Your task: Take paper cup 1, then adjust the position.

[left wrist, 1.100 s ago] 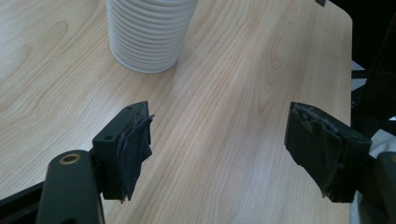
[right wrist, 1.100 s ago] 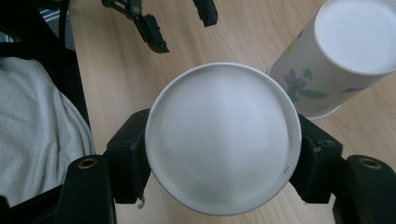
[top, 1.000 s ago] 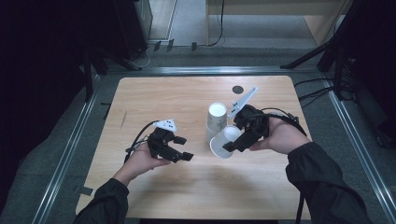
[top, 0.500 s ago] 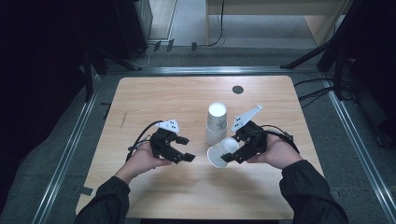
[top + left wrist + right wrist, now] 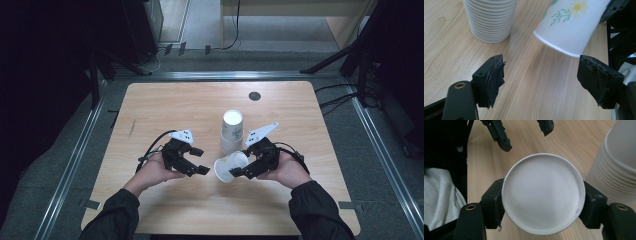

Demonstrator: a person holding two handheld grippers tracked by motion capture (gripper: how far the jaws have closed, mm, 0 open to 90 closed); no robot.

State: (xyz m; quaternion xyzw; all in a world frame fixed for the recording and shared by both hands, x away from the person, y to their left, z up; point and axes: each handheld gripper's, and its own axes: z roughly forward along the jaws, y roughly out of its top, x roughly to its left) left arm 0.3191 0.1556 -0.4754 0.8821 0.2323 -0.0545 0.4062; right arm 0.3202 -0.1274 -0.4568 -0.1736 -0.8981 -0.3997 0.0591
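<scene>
A white paper cup [image 5: 229, 166] with a flower print lies on its side in my right gripper [image 5: 240, 172], whose jaws press on its two flanks; its round base [image 5: 543, 200] faces the right gripper view's camera. The cup's rim [image 5: 556, 47] points toward my left gripper [image 5: 199, 161], which stands open with nothing between its black pads [image 5: 495, 77]. An upside-down stack of white paper cups [image 5: 232, 131] stands on the wooden table [image 5: 165, 110] just behind the held cup. The stack's ribbed rims [image 5: 490, 20] show in the left gripper view, and its side [image 5: 616, 167] in the right gripper view.
A small dark round disc [image 5: 254, 95] sits in the table's far right part. Metal rails [image 5: 75, 155] run along the table's left and right sides. Bare wood lies at the far left and along the near edge.
My right gripper has come down and toward the near edge with the cup, away from the stack's top. The left gripper has stayed in place.
</scene>
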